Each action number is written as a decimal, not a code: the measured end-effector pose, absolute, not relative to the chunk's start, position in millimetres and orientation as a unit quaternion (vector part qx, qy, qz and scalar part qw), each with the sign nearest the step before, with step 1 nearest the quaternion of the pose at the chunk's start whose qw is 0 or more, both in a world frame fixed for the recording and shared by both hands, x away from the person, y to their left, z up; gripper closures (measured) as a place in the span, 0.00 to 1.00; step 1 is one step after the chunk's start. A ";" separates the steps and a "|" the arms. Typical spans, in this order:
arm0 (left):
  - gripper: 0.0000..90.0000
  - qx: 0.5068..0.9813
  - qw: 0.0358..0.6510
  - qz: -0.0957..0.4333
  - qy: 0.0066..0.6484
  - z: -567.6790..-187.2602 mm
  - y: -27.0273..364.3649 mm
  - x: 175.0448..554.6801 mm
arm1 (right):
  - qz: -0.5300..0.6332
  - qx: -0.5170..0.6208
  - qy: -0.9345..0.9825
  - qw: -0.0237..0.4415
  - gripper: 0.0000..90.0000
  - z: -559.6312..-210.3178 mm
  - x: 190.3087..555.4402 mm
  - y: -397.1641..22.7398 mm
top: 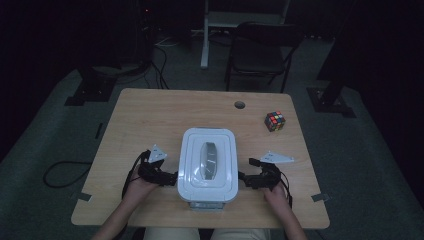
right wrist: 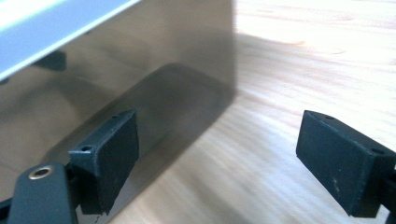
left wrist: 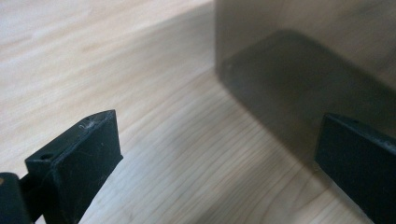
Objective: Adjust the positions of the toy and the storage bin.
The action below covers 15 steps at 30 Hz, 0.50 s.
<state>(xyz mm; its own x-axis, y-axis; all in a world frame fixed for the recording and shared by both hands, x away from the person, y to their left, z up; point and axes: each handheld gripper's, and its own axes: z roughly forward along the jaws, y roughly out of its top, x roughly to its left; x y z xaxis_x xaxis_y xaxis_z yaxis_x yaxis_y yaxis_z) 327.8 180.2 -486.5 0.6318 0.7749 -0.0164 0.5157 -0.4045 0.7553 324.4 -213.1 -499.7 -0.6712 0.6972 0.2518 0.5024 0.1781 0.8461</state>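
A white lidded box (top: 207, 192) with a grey handle (top: 208, 160) on its lid stands at the near middle of the wooden table (top: 150, 125). My left gripper (top: 172, 178) rests low on the table against the box's left side. In the left gripper view its jaws (left wrist: 217, 123) stand wide open, with the box's shiny wall (left wrist: 303, 56) just ahead. My right gripper (top: 242, 178) sits at the box's right side. The right gripper (right wrist: 219, 119) is open too, facing the box's wall (right wrist: 140, 60) under the pale lid rim (right wrist: 46, 28). Nothing is held.
A colourful puzzle cube (top: 274, 121) lies at the table's far right. A round cable hole (top: 240, 105) sits near the far edge. Beyond the table stand a dark folding chair (top: 262, 50) and a stand leg (top: 205, 45). Cables run across the floor.
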 end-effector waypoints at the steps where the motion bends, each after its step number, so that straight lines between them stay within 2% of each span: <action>1: 0.01 0.818 0.377 0.169 0.399 -488.6 183.6 328.1 | 0.505 0.397 0.759 0.101 0.15 -498.9 325.8 -216.1; 9: 0.01 0.815 0.367 0.162 0.418 -497.9 201.9 327.0 | 0.489 0.406 0.757 0.151 0.13 -489.0 338.5 -242.9; 15: 0.01 0.806 0.359 0.157 0.444 -503.1 217.4 324.6 | 0.492 0.428 0.739 0.169 0.13 -481.7 350.1 -261.9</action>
